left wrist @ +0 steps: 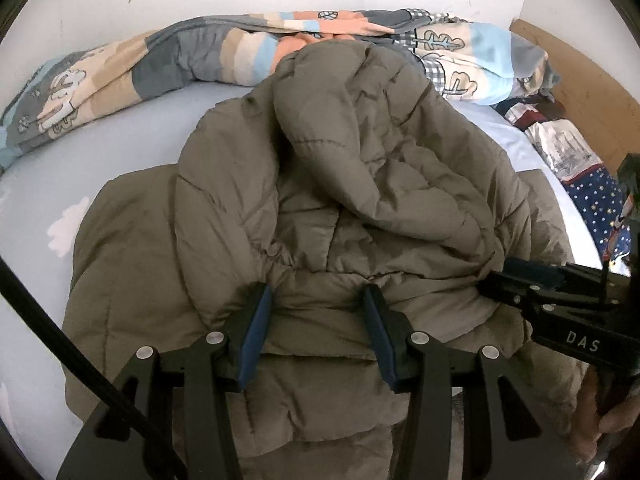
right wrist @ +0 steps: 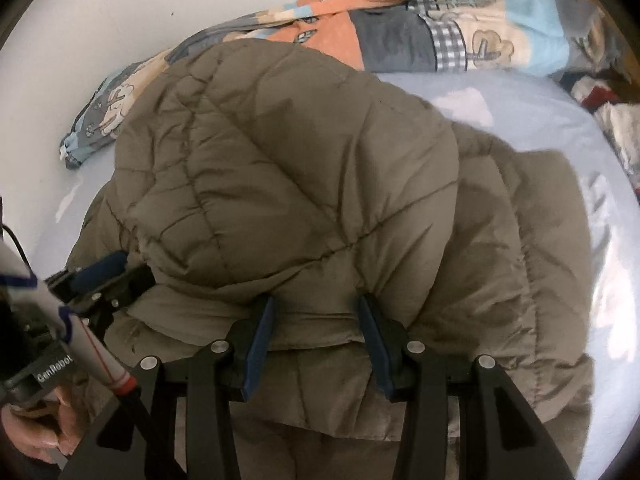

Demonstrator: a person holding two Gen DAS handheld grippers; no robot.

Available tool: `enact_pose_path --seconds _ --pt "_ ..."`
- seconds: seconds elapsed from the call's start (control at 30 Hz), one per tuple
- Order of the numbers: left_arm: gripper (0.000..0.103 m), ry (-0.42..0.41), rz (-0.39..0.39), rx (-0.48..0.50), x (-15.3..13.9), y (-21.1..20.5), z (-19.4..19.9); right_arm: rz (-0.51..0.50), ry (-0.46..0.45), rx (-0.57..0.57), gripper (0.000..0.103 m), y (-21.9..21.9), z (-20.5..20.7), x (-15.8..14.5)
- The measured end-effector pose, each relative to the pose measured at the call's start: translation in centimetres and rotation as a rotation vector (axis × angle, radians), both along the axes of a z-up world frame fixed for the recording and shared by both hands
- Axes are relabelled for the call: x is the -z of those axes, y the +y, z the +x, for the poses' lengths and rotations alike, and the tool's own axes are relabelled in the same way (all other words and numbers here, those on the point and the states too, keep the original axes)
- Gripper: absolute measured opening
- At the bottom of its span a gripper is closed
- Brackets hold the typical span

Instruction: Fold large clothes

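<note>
An olive puffer jacket [left wrist: 340, 208] lies bunched on a pale blue bed [left wrist: 48, 184], both the left tongs [left wrist: 316, 300] and the right tongs [right wrist: 316, 308] spread apart against its folded edge.

An olive-brown quilted puffer jacket [left wrist: 340, 184] lies on the pale blue bed sheet [left wrist: 36, 200], bunched into a thick, rounded heap with one padded layer folded over another. Diamond-pattern stitching runs across its puffy upper layer, clearest in the right wrist view [right wrist: 280, 168]. A gathered, elasticated seam shows near the front edge in the left wrist view. The lower layer spreads flatter and wider beneath, its hem reaching the near edge of both views. The far end of the jacket rests against the patchwork duvet [left wrist: 132, 64] along the wall.
</note>
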State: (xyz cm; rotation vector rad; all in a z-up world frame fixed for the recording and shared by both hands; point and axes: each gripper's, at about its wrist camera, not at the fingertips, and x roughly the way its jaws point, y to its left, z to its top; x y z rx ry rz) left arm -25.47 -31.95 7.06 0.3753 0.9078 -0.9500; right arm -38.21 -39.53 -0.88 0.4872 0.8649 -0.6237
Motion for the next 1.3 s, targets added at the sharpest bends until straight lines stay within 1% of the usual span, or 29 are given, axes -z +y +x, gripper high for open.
enact_pose_path --seconds 0.1,0.2,0.27,0.37,0.47,0.57,0.73,0.83,1.0,1.07,1.17,1.23,1.27,1.3 --pt "0.046 -0.010 -0.008 -0.007 -1.0 0.6 -0.6 -0.017 0.021 0.002 0.048 0.3 0.2 -0.3" --pt "0.046 0.003 -0.038 -0.005 -2.7 2.2 -1.6 -0.008 -0.017 0.002 0.048 1.1 -0.7 -1.9" --pt "0.046 0.019 -0.042 -0.008 -3.6 3.5 -2.3 -0.013 -0.032 0.001 0.048 1.9 -1.5 -3.3" --pt "0.046 0.057 -0.038 -0.016 -4.4 5.4 -3.4 -0.002 -0.059 0.027 0.048 3.1 -3.6 -5.1" --pt "0.046 0.092 -0.032 -0.022 -4.8 7.7 -4.9 0.020 -0.072 0.053 0.049 4.8 -5.9 -5.7" --pt "0.046 0.115 -0.023 -0.024 -4.9 10.1 -6.8 0.030 -0.064 0.055 0.049 7.0 -8.0 -5.8" --pt "0.046 0.110 0.012 -0.041 -4.4 14.9 -10.5 0.049 -0.034 0.064 0.052 12.3 -12.3 -4.6" --pt "0.047 0.109 0.045 -0.074 -2.9 18.2 -12.8 0.079 -0.022 0.079 0.052 15.0 -14.9 -3.2" --pt "0.048 0.107 0.109 -0.134 0.2 22.8 -15.7 0.073 0.004 0.108 0.052 18.5 -18.0 -1.7" --pt "0.047 0.093 0.127 -0.139 1.0 23.9 -16.7 0.080 0.016 0.126 0.052 19.8 -19.2 -0.8" --pt "0.048 0.058 0.126 -0.150 1.2 25.0 -17.9 0.098 0.045 0.137 0.052 21.2 -20.3 0.7" --pt "0.053 0.050 0.129 -0.161 1.7 25.5 -18.5 0.094 0.063 0.150 0.052 22.3 -20.8 1.6" --pt "0.058 0.046 0.131 -0.163 2.1 25.6 -18.9 0.085 0.075 0.148 0.052 23.0 -21.0 2.0" --pt "0.059 0.032 0.137 -0.162 2.6 25.6 -19.3 0.076 0.083 0.147 0.053 23.4 -21.0 2.3"
